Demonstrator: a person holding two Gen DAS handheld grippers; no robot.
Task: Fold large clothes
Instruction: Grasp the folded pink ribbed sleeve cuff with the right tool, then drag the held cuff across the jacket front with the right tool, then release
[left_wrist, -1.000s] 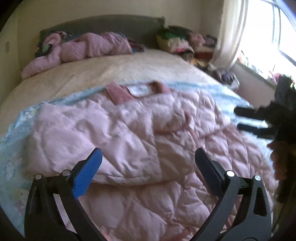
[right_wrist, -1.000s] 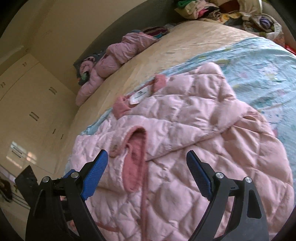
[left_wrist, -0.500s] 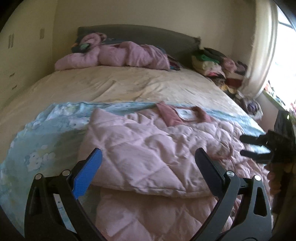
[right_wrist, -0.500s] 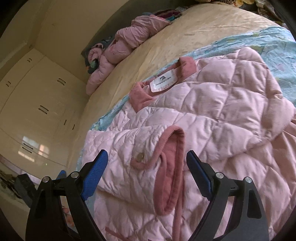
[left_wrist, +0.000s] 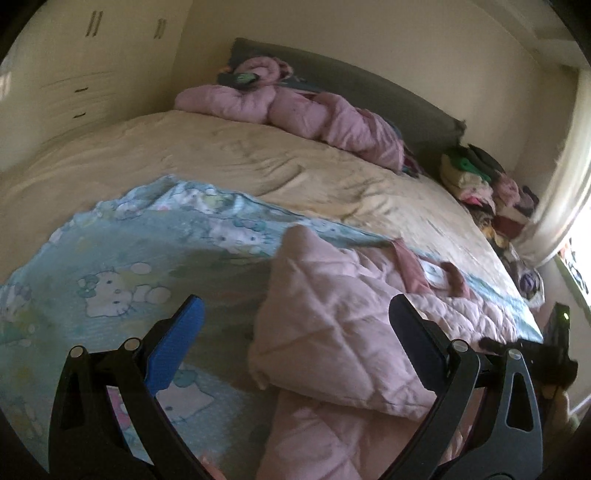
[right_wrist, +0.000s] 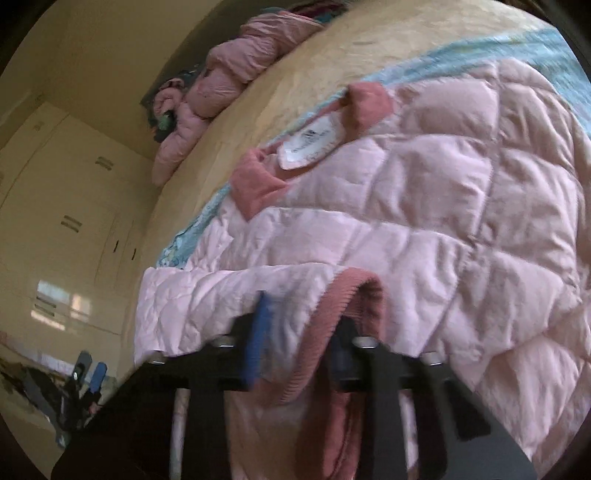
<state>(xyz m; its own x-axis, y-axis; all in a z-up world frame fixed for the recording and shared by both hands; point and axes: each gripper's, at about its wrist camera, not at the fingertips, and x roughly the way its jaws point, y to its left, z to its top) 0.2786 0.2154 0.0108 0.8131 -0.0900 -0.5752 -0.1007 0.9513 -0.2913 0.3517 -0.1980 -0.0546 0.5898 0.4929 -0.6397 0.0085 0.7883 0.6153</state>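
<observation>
A pink quilted jacket lies spread on a light blue cartoon-print blanket, its dark pink collar and white label facing up. One sleeve is folded across the body, and its ribbed dark pink cuff sits between the jaws of my right gripper, which are closing and pinching it. My left gripper hangs open over the jacket's left edge and the blanket, holding nothing. At the far right of the left wrist view the right gripper shows dimly.
The bed's cream sheet stretches beyond the blanket. A second pink padded garment lies by the grey headboard. A heap of clothes sits at the far right corner beside a curtain. Cream wardrobes line the left wall.
The right gripper moved down to the sleeve cuff and its wide-open jaws closed onto it. The left gripper swung left to the jacket's left edge, still open.
</observation>
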